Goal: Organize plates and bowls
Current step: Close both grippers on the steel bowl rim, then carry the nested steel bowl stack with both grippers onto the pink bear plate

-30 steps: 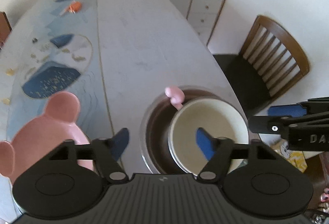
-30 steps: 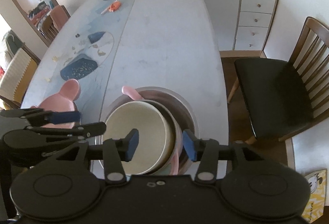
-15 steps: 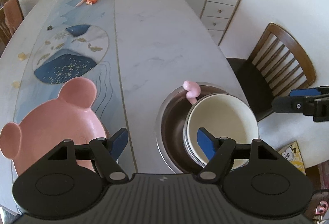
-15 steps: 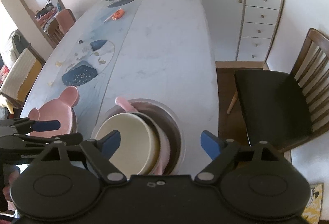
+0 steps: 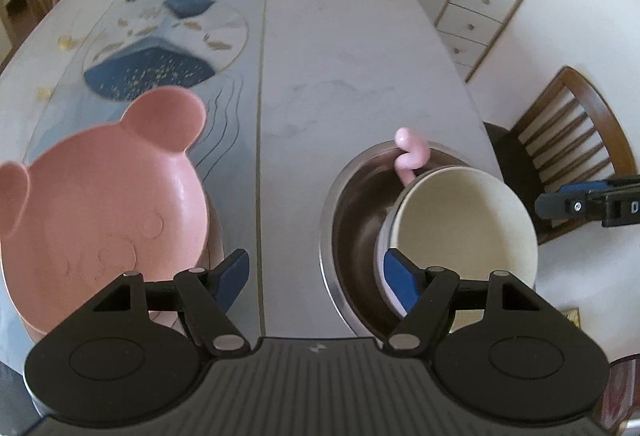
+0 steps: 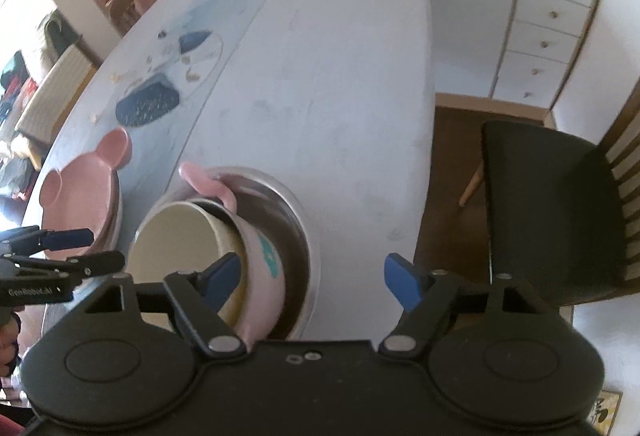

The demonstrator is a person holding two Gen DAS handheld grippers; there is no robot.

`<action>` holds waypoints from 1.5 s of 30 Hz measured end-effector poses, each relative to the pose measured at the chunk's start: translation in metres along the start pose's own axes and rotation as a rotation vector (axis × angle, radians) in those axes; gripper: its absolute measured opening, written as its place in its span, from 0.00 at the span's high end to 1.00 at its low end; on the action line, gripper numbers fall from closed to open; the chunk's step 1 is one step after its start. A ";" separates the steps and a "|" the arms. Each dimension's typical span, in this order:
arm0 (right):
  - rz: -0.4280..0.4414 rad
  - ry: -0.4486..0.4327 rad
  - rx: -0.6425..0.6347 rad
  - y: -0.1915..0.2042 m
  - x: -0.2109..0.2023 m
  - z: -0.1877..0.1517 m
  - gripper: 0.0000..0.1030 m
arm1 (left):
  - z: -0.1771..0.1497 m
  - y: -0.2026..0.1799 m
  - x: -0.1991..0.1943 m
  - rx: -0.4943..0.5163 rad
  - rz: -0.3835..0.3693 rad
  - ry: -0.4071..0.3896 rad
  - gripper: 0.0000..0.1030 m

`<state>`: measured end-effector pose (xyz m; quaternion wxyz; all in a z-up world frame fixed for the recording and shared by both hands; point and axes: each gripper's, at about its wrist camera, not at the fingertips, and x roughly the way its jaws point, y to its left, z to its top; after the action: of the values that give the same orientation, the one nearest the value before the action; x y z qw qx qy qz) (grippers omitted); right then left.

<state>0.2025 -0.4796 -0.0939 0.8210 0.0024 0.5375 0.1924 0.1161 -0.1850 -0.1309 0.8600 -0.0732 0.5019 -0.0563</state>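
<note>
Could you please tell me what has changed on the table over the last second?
The right gripper let go of the pink bowl rim; its jaws have just been opening and closing. The left gripper stayed open and empty. The steel bowl and bear plate stayed put.

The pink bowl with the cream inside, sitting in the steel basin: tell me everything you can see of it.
The pink bowl is glossy, ceramic-looking, pale pink outside with a teal mark on its wall and cream inside, and looks empty. A curled pink handle rises from its far rim. It sits tilted inside the steel basin, leaning toward the basin's right side. The right tongs stand open over its near rim, one pad in front of the cream interior; no pad presses on it.
</note>
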 end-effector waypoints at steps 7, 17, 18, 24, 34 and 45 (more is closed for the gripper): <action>0.076 0.086 -0.050 -0.014 0.025 0.006 0.46 | -0.004 0.002 0.016 -0.039 -0.001 0.024 0.37; 0.130 0.163 -0.086 -0.017 0.042 0.009 0.73 | -0.003 0.003 0.036 -0.115 -0.021 0.099 0.60; 0.126 0.167 -0.091 -0.016 0.044 0.010 0.73 | -0.003 0.003 0.037 -0.121 -0.024 0.102 0.61; 0.144 0.189 -0.097 -0.018 0.049 0.010 0.83 | -0.004 0.001 0.041 -0.152 -0.025 0.120 0.70; 0.144 0.209 -0.095 -0.015 0.051 0.012 0.89 | -0.005 -0.004 0.042 -0.187 -0.007 0.128 0.88; 0.108 0.234 -0.066 -0.012 0.051 0.014 0.89 | -0.008 -0.011 0.038 -0.221 0.017 0.126 0.89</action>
<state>0.2361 -0.4722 -0.1355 0.7409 -0.0181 0.6220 0.2527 0.1273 -0.2023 -0.1650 0.8137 -0.1597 0.5589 0.0019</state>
